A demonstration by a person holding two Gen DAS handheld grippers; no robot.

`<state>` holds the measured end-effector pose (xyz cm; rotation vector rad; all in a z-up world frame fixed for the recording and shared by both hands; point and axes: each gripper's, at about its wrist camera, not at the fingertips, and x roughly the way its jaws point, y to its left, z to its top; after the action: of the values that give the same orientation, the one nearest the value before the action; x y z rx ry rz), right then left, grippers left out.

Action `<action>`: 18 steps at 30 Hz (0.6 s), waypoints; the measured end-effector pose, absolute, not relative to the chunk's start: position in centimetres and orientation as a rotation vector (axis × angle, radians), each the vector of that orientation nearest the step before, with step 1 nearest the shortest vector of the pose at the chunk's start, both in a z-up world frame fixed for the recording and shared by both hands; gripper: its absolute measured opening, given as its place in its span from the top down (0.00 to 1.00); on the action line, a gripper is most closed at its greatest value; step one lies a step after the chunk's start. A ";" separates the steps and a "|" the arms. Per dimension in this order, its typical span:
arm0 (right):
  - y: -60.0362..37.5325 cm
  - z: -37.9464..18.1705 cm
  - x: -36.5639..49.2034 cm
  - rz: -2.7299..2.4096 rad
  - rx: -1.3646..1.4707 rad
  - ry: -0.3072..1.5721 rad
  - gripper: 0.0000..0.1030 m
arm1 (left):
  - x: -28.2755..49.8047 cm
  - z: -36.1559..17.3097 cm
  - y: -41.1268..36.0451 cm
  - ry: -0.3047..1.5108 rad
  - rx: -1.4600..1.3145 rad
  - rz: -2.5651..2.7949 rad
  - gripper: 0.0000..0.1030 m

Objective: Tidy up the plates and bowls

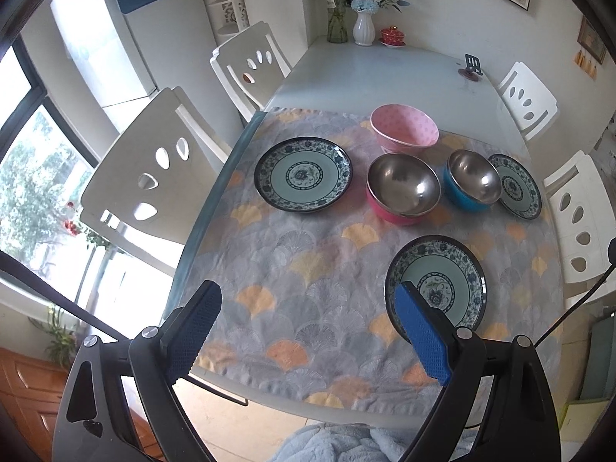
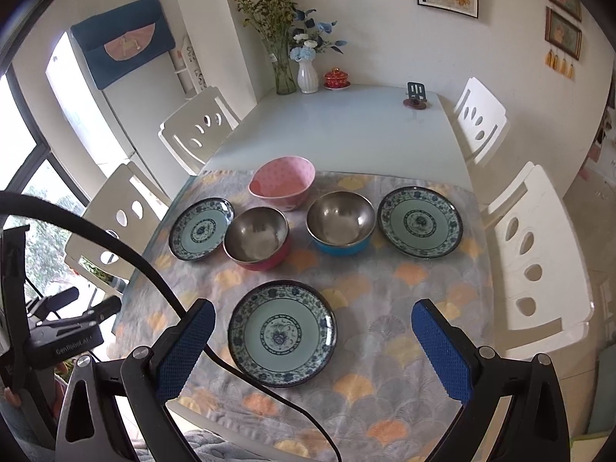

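Three blue-patterned plates lie on the patterned cloth [image 2: 385, 308]: a near plate [image 2: 282, 333] [image 1: 437, 281], a left plate [image 2: 201, 229] [image 1: 303, 174] and a right plate [image 2: 419, 221] [image 1: 518, 186]. Between them stand a steel bowl with pink outside [image 2: 257, 238] [image 1: 402, 188], a steel bowl with blue outside [image 2: 340, 222] [image 1: 472, 180] and a pink dotted bowl [image 2: 283, 181] [image 1: 404, 126] behind. My left gripper [image 1: 308, 331] is open and empty above the cloth's near left part. My right gripper [image 2: 313, 346] is open and empty, with the near plate between its fingers in view.
White chairs [image 2: 539, 254] [image 1: 154, 169] stand along both sides of the table. At the far end are flower vases [image 2: 308, 73], a red lidded cup [image 2: 337, 78] and a small dark stand [image 2: 415, 96]. A black cable [image 2: 231, 365] crosses the right wrist view.
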<state>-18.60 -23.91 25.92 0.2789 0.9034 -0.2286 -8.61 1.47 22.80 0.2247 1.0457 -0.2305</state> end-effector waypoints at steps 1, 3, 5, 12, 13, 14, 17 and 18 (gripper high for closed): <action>-23.9 25.9 -18.5 -0.226 0.279 0.901 0.01 | -8.6 22.8 1.6 1.047 0.220 -0.229 0.12; -23.7 25.8 -18.3 -0.217 0.283 0.900 0.01 | -8.3 22.8 2.1 1.051 0.206 -0.230 0.12; -23.6 25.7 -18.0 -0.202 0.291 0.903 0.01 | -8.0 22.6 2.3 1.050 0.192 -0.248 0.12; -21.8 26.3 -16.8 -0.131 0.262 0.878 0.01 | -4.9 21.1 5.2 1.049 0.215 -0.148 0.12; -21.4 26.2 -16.5 -0.109 0.260 0.874 0.01 | -4.3 20.9 5.6 1.055 0.201 -0.148 0.12; -21.0 26.1 -16.1 -0.079 0.263 0.872 0.01 | -3.8 20.6 6.0 1.063 0.188 -0.145 0.12; -19.5 25.2 -14.4 0.068 0.286 0.857 0.01 | -1.8 19.3 6.9 1.084 0.152 -0.141 0.12; -19.1 24.8 -13.7 0.119 0.307 0.846 0.01 | -0.9 18.7 7.1 1.096 0.135 -0.145 0.12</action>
<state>-13.74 -19.10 24.75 0.3066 0.8458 0.1194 -0.91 7.11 18.69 0.1353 1.0960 -0.1450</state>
